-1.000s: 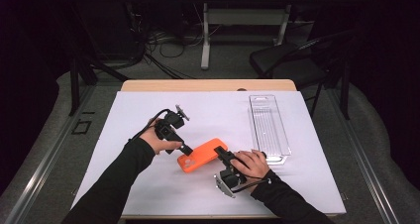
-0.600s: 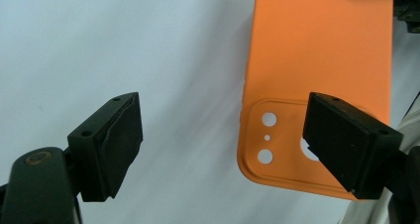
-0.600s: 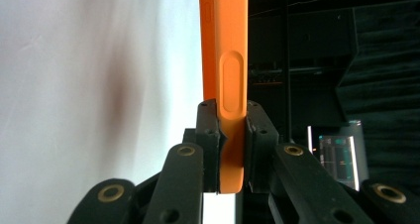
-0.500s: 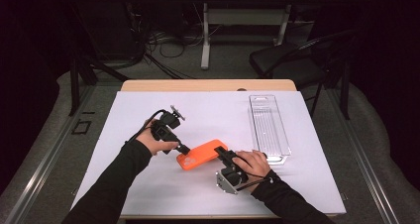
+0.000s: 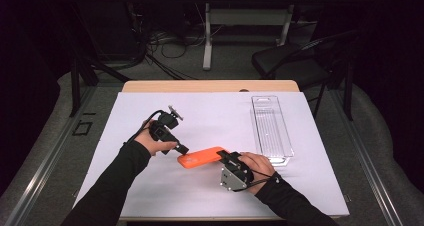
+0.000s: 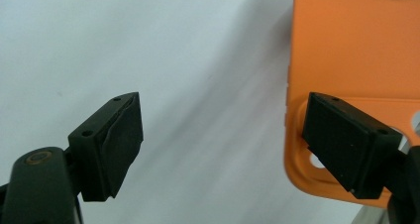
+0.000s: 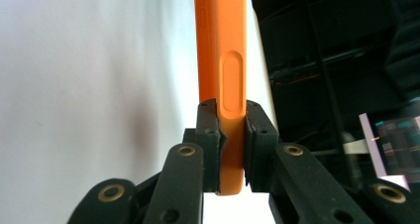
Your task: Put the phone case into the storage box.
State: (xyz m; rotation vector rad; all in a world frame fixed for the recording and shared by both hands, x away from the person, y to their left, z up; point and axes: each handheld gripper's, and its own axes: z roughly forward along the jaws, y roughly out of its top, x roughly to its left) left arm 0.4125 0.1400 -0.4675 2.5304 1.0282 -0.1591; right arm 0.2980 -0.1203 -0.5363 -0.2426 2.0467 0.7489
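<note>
An orange phone case (image 5: 202, 157) lies just above the white table cover (image 5: 210, 121) near the front middle. My right gripper (image 5: 226, 159) is shut on its right end; in the right gripper view both pads clamp the case's edge (image 7: 229, 85) below the side button. My left gripper (image 5: 183, 149) sits at the case's left end, open. In the left gripper view its jaws stand wide apart, one pad (image 6: 119, 140) over bare table, the other pad (image 6: 346, 142) over the case's corner (image 6: 346, 60) by the camera cutout.
A clear plastic tray (image 5: 271, 127) lies lengthwise at the right side of the table. A black chair (image 5: 295, 61) and a table leg with cables stand on the floor beyond the far edge.
My left gripper has drawn back a little to the left from the case, its jaws now apart. The case and my right gripper have barely moved.
</note>
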